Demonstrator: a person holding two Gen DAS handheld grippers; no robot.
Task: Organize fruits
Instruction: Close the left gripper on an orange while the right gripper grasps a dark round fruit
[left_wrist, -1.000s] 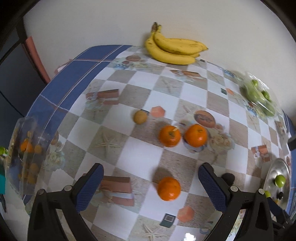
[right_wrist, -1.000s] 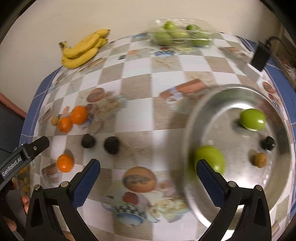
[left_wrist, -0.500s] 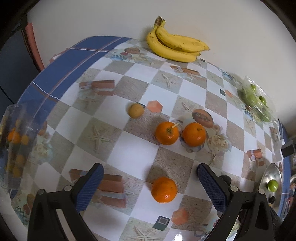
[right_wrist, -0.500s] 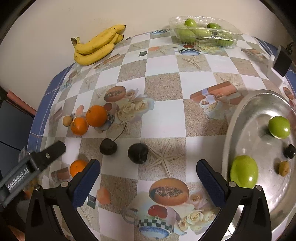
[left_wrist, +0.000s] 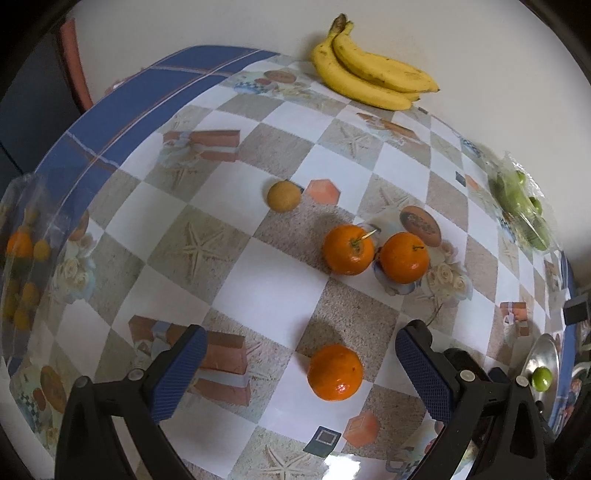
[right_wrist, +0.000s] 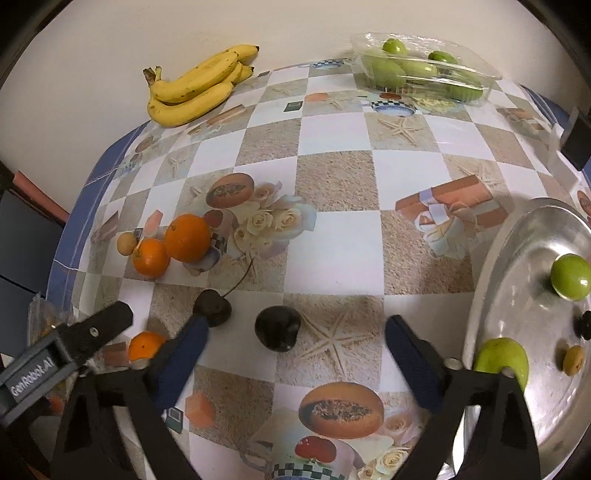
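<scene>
Left hand-held gripper (left_wrist: 299, 363): jaws apart, straddling lone orange (left_wrist: 335, 372) on desk (left_wrist: 266, 291). Right hand-held gripper (right_wrist: 295, 345): jaws apart, dark cherry (right_wrist: 277, 328) between.

Two close downward wrist views over one table (left_wrist: 266, 280); shared bananas (left_wrist: 373, 77) (opposite sides).
</scene>
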